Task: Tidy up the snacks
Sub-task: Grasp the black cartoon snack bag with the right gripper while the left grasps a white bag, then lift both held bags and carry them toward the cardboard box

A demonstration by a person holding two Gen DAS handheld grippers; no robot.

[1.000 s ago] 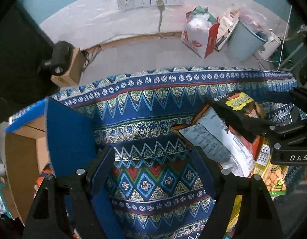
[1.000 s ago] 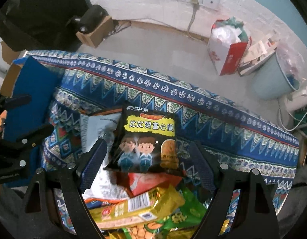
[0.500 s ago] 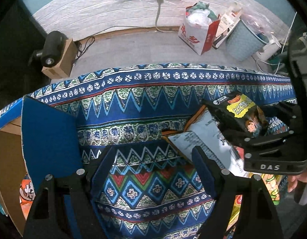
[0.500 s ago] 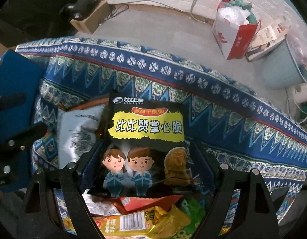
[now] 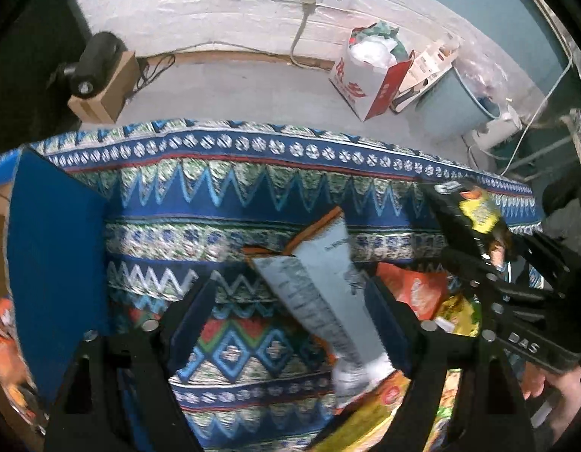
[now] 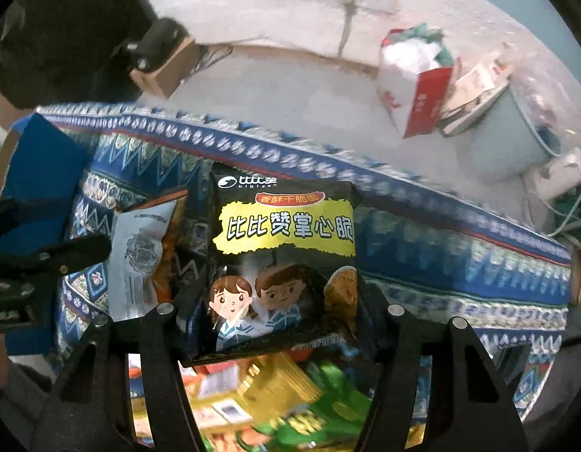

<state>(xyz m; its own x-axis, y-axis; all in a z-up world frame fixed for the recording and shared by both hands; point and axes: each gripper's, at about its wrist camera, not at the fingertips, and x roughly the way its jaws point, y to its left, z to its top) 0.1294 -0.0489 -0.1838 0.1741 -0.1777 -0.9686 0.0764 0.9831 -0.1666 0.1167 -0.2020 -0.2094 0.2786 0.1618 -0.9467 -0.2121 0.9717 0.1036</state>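
Black snack packet [image 6: 284, 263]: pinched by its lower part in the right gripper [image 6: 279, 324], held upright above the patterned cloth [image 6: 422, 237]; its bottom edge is hidden behind the fingers.
Right gripper: fingers closed in on the packet's sides.
Left gripper [image 5: 286, 320]: fingers spread wide, holding nothing; a grey-backed packet [image 5: 320, 293] lies on the cloth between them, not touched as far as can be seen.
Snack pile [image 6: 282, 395]: yellow, green and orange packs under the black packet, blurred and partly cut off by the frame.
Blue box flap [image 5: 53, 263]: at left, its contents mostly out of view.
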